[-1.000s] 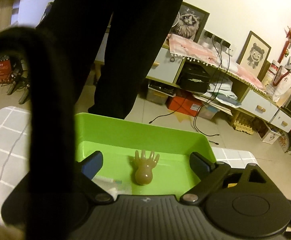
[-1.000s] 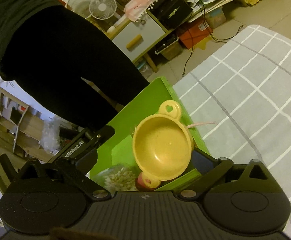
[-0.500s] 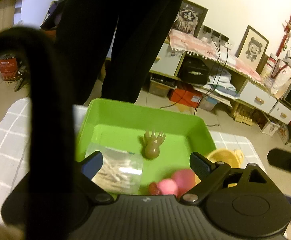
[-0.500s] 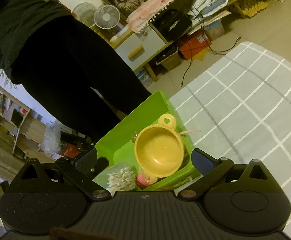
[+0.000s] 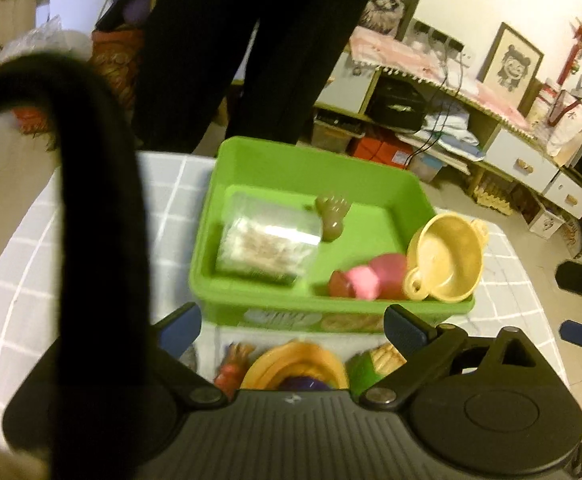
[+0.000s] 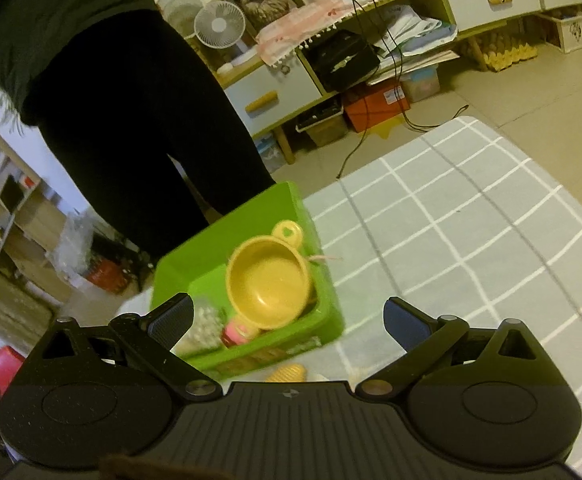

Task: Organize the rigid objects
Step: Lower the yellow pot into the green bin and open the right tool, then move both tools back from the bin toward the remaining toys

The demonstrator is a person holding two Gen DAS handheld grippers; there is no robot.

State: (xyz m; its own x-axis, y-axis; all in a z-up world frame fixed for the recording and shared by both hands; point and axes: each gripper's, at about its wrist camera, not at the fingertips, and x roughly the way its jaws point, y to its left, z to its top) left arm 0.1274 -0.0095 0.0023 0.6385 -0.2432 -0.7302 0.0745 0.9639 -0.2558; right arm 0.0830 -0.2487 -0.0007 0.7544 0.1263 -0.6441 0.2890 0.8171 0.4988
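A green bin (image 5: 291,168) stands on the checked tablecloth. It holds a clear bag of cotton swabs (image 5: 267,244), a brown hand-shaped toy (image 5: 333,218) and pink toys (image 5: 365,282). A yellow toy pot (image 5: 445,258) leans in its right corner. My left gripper (image 5: 291,328) hovers at the bin's near wall, its jaws opening with nothing gripped between them. In the right wrist view the bin (image 6: 211,248) and the pot (image 6: 269,280) lie ahead of my right gripper (image 6: 287,320), which is open and empty. Its fingers also show at the right edge of the left wrist view.
Loose toys lie in front of the bin: a yellow bowl (image 5: 295,364), a reddish figure (image 5: 231,364) and a yellow piece (image 6: 287,372). A person in black trousers (image 5: 251,40) stands behind the bin. A black strap (image 5: 99,200) hangs at the left. Grey checked cloth (image 6: 451,240) stretches to the right.
The right gripper let go of the yellow pot, which now rests in the bin, and drew back and up. The left gripper pulled back from inside the bin, bringing the loose toys into view.
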